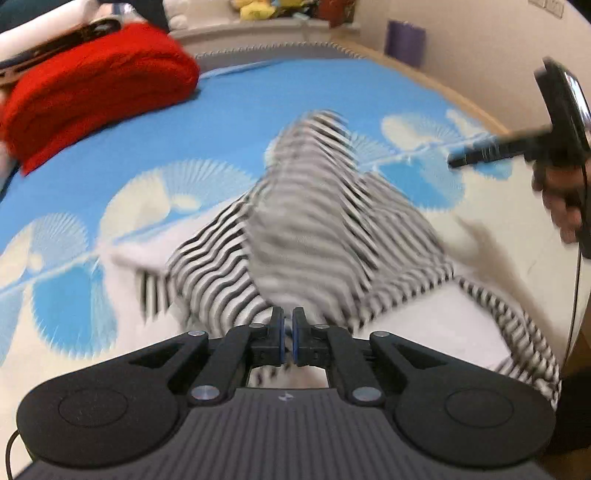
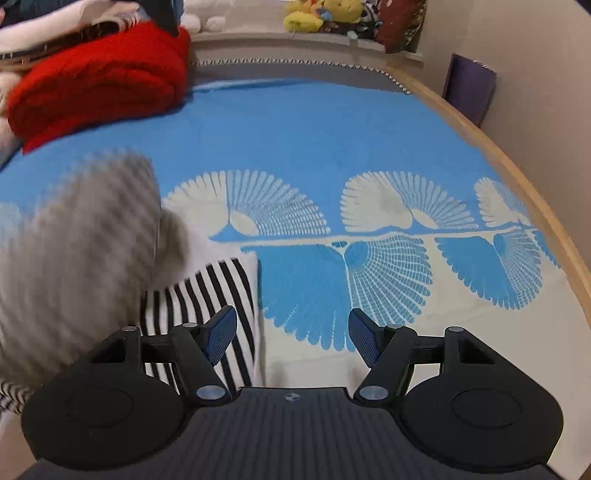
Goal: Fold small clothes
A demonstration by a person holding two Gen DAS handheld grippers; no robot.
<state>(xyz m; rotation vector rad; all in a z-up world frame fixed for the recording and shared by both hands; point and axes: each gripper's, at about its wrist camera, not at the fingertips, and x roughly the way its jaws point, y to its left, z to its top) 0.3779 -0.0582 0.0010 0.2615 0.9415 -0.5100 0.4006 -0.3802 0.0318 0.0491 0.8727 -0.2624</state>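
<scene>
A small black-and-white striped garment lies on the blue and white patterned bed cover. My left gripper is shut on its near edge and lifts it, so the cloth rises blurred in front of the camera. In the right wrist view the same striped garment lies at the lower left, part of it a blurred grey mass. My right gripper is open and empty above the bed cover, its left finger over the garment's right edge. The right gripper also shows in the left wrist view, held by a hand.
A folded red blanket lies at the far left of the bed, also seen in the right wrist view. Plush toys sit on a ledge behind. A purple box stands by the wall. A wooden bed edge runs along the right.
</scene>
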